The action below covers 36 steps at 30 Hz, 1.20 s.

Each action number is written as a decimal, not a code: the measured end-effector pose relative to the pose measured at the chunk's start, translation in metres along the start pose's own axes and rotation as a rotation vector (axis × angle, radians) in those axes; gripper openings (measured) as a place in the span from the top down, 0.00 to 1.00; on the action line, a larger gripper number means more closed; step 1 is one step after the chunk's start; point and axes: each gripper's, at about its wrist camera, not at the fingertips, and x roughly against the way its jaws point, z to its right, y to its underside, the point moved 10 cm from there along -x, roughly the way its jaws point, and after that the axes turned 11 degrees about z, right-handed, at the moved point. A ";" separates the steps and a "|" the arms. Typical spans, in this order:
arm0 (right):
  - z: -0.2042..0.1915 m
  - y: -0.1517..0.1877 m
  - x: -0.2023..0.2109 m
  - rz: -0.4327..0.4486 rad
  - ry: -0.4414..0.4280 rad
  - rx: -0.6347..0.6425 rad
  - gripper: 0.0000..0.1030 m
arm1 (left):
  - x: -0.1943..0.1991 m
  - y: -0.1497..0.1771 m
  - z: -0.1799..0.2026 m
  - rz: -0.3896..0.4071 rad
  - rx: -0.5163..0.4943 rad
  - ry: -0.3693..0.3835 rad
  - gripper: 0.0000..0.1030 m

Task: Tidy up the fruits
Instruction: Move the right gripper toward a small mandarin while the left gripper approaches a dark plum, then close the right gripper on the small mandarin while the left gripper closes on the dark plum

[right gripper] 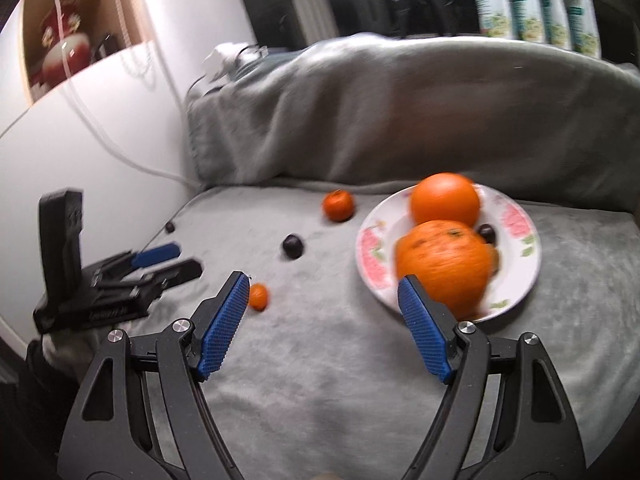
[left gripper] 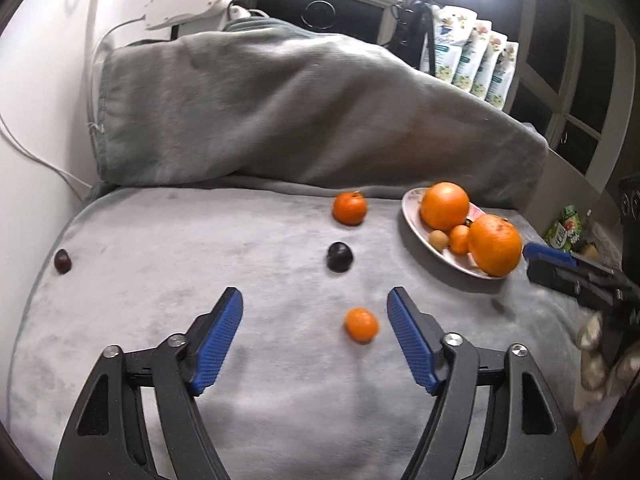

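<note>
The left gripper (left gripper: 315,300) is hovering with fingers wide and empty over the small mandarin (left gripper: 361,324) lying on the grey blanket (left gripper: 160,240); centring before closing should be helping, then carrying to the plate (left gripper: 412,208).

Two wrist fisheyes, angled down and close over the grey blanket (left gripper: 168,240), both sharing the fruit plate (right gripper: 516,240)

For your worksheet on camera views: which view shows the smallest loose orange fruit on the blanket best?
The left wrist view: the small orange fruit lies unobstructed between the open fingers. In the right wrist view it is smaller, blurred, and touches a fingertip's outline.
</note>
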 end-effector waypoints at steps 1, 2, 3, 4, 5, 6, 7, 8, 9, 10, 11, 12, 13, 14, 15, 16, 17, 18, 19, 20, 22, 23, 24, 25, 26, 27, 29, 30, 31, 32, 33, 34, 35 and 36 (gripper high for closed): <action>-0.005 0.003 -0.003 -0.011 -0.009 0.017 0.23 | -0.002 0.000 -0.002 -0.004 -0.004 0.001 0.35; -0.013 0.006 -0.007 -0.024 -0.023 0.040 0.23 | -0.004 -0.001 -0.003 -0.006 -0.007 0.004 0.37; -0.018 0.009 -0.010 -0.032 -0.035 0.054 0.23 | -0.006 -0.002 -0.003 -0.010 -0.007 0.015 0.40; -0.025 0.012 -0.013 -0.043 -0.054 0.072 0.24 | -0.008 -0.002 -0.003 -0.014 -0.006 0.027 0.44; -0.030 0.015 -0.017 -0.053 -0.068 0.086 0.27 | -0.011 -0.003 -0.004 -0.020 -0.001 0.041 0.46; -0.034 0.017 -0.020 -0.063 -0.077 0.097 0.32 | -0.014 -0.003 -0.005 -0.026 0.004 0.050 0.48; -0.038 0.020 -0.024 -0.078 -0.088 0.110 0.35 | -0.018 -0.004 -0.005 -0.032 0.010 0.061 0.53; -0.043 0.023 -0.030 -0.095 -0.100 0.122 0.40 | -0.021 -0.005 -0.005 -0.040 0.016 0.074 0.56; -0.046 0.026 -0.033 -0.107 -0.110 0.128 0.43 | -0.025 -0.006 -0.005 -0.049 0.021 0.089 0.59; -0.049 0.028 -0.037 -0.116 -0.120 0.131 0.44 | -0.028 -0.006 -0.005 -0.056 0.025 0.102 0.61; -0.053 0.030 -0.042 -0.130 -0.132 0.132 0.48 | -0.032 -0.006 -0.004 -0.066 0.032 0.117 0.62; -0.056 0.031 -0.046 -0.137 -0.155 0.128 0.51 | -0.037 -0.006 -0.004 -0.079 0.041 0.132 0.62; -0.058 0.033 -0.050 -0.147 -0.162 0.128 0.52 | -0.039 -0.005 -0.003 -0.089 0.045 0.147 0.62; -0.059 0.035 -0.056 -0.160 -0.168 0.130 0.54 | -0.043 -0.004 -0.001 -0.104 0.048 0.165 0.63; -0.060 0.036 -0.061 -0.169 -0.169 0.130 0.55 | -0.047 -0.003 -0.001 -0.114 0.045 0.172 0.63; -0.060 0.037 -0.065 -0.177 -0.172 0.129 0.56 | -0.050 -0.002 0.001 -0.124 0.038 0.178 0.63; -0.062 0.039 -0.071 -0.189 -0.176 0.129 0.58 | -0.054 -0.001 0.003 -0.134 0.034 0.186 0.63; -0.062 0.040 -0.074 -0.196 -0.180 0.131 0.59 | -0.057 0.000 0.004 -0.142 0.034 0.190 0.63; -0.063 0.042 -0.077 -0.203 -0.180 0.136 0.60 | -0.061 0.000 0.005 -0.150 0.037 0.197 0.64; -0.064 0.044 -0.081 -0.210 -0.179 0.139 0.61 | -0.065 0.000 0.006 -0.159 0.041 0.207 0.64; -0.066 0.046 -0.087 -0.218 -0.181 0.143 0.61 | -0.071 0.001 0.009 -0.170 0.039 0.214 0.66; -0.067 0.047 -0.091 -0.222 -0.182 0.144 0.62 | -0.074 0.002 0.011 -0.175 0.032 0.220 0.66; -0.067 0.048 -0.093 -0.225 -0.181 0.146 0.63 | -0.078 0.002 0.012 -0.181 0.028 0.222 0.66; -0.067 0.048 -0.096 -0.228 -0.180 0.148 0.63 | -0.081 0.003 0.012 -0.188 0.027 0.222 0.66; -0.067 0.049 -0.098 -0.230 -0.177 0.148 0.63 | -0.084 0.004 0.012 -0.193 0.028 0.224 0.66; -0.067 0.049 -0.100 -0.231 -0.177 0.146 0.63 | -0.087 0.004 0.012 -0.199 0.030 0.228 0.66; -0.067 0.049 -0.102 -0.234 -0.181 0.140 0.63 | -0.091 0.005 0.012 -0.206 0.034 0.236 0.67; -0.067 0.049 -0.103 -0.234 -0.181 0.139 0.63 | -0.092 0.005 0.013 -0.210 0.035 0.241 0.67; -0.067 0.049 -0.103 -0.234 -0.181 0.139 0.63 | -0.094 0.006 0.014 -0.214 0.035 0.245 0.67; -0.067 0.049 -0.103 -0.235 -0.182 0.138 0.63 | -0.095 0.006 0.014 -0.217 0.034 0.247 0.67; -0.067 0.050 -0.103 -0.236 -0.181 0.137 0.64 | -0.097 0.006 0.014 -0.221 0.034 0.248 0.67; -0.067 0.050 -0.104 -0.237 -0.181 0.136 0.64 | -0.099 0.007 0.014 -0.224 0.033 0.248 0.67; -0.067 0.051 -0.105 -0.239 -0.182 0.134 0.64 | -0.101 0.008 0.014 -0.228 0.033 0.248 0.67; -0.068 0.051 -0.106 -0.240 -0.183 0.134 0.64 | -0.103 0.008 0.014 -0.232 0.032 0.248 0.67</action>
